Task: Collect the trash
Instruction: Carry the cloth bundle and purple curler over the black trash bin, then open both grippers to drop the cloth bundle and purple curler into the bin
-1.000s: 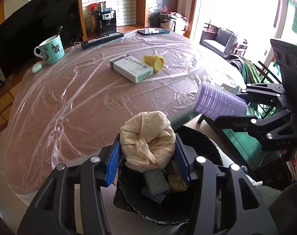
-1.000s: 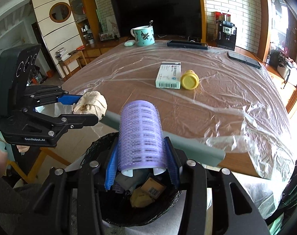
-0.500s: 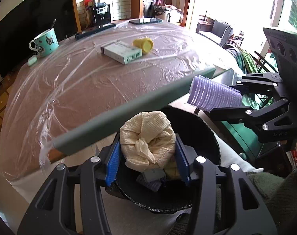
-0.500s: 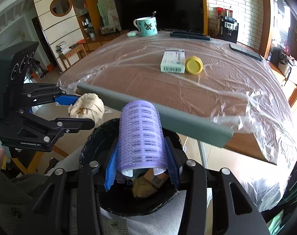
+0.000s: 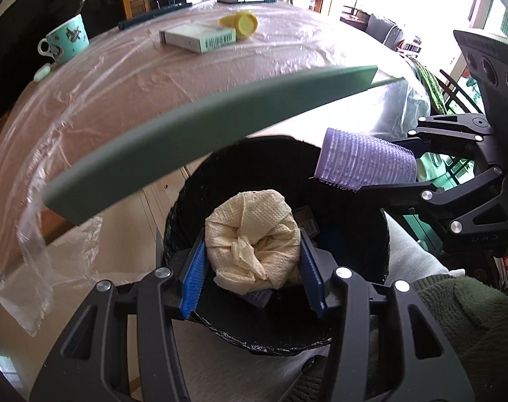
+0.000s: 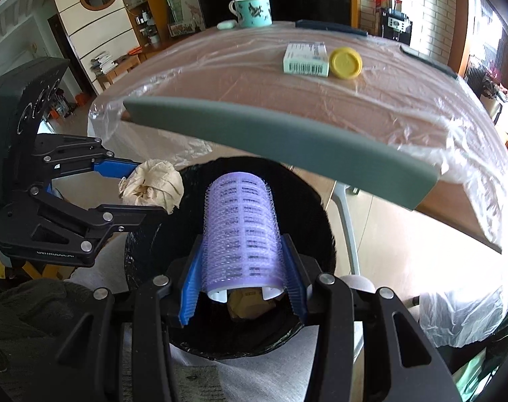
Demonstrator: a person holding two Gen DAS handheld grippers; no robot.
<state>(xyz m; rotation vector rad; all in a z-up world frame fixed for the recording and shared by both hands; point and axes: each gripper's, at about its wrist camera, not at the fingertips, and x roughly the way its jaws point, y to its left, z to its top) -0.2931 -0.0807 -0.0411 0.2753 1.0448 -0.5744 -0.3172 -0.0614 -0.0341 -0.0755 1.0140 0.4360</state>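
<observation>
My left gripper point(image 5: 252, 276) is shut on a crumpled beige paper towel point(image 5: 254, 234), hanging over the open black bin point(image 5: 371, 234). Seen from the right wrist, the same paper towel point(image 6: 151, 186) sits at the bin's left rim point(image 6: 143, 251). My right gripper point(image 6: 242, 284) is shut on a purple hair roller point(image 6: 242, 227), held lengthwise above the bin mouth. In the left wrist view the roller point(image 5: 364, 157) hovers at the bin's far right rim. Inside the bin lie cardboard scraps point(image 6: 247, 305) and other rubbish.
The table's grey edge point(image 6: 270, 140) overhangs the bin, its top covered in clear plastic film. On it lie a white box point(image 6: 305, 58), a yellow lid point(image 6: 346, 63), a teal mug point(image 6: 252, 10) and a dark remote point(image 6: 331, 28). A green sleeve point(image 5: 461, 318) is at lower right.
Both grippers have sunk below the table edge toward the bin mouth, each keeping its hold. The table top now shows higher and at a flatter angle.
</observation>
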